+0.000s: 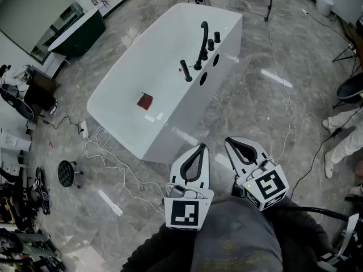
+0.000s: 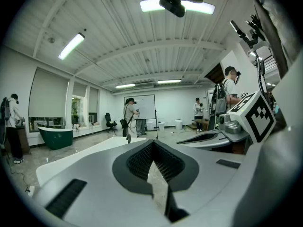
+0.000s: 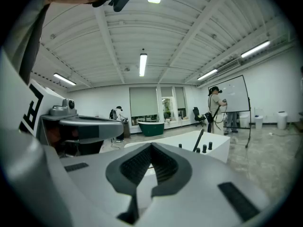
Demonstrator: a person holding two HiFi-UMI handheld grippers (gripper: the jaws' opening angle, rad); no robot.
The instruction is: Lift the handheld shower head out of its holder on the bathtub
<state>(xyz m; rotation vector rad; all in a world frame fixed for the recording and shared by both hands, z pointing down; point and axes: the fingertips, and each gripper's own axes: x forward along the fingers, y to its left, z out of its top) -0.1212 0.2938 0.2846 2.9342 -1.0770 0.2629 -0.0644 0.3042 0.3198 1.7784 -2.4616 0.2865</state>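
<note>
Both tongs closed and empty, well short of the tub.
The handheld shower head (image 1: 185, 71) stands in its holder on the right-hand long rim of the white bathtub (image 1: 190, 111). It is the nearest of the black fittings, with the curved spout (image 1: 202, 41) and a knob (image 1: 210, 45) farther along that rim. The left tongs (image 1: 201, 147) and right tongs (image 1: 229, 143) hang side by side over the marble floor (image 1: 249, 95). Their jaws are pressed together with nothing between them, well apart from the tub's near corner.
</note>
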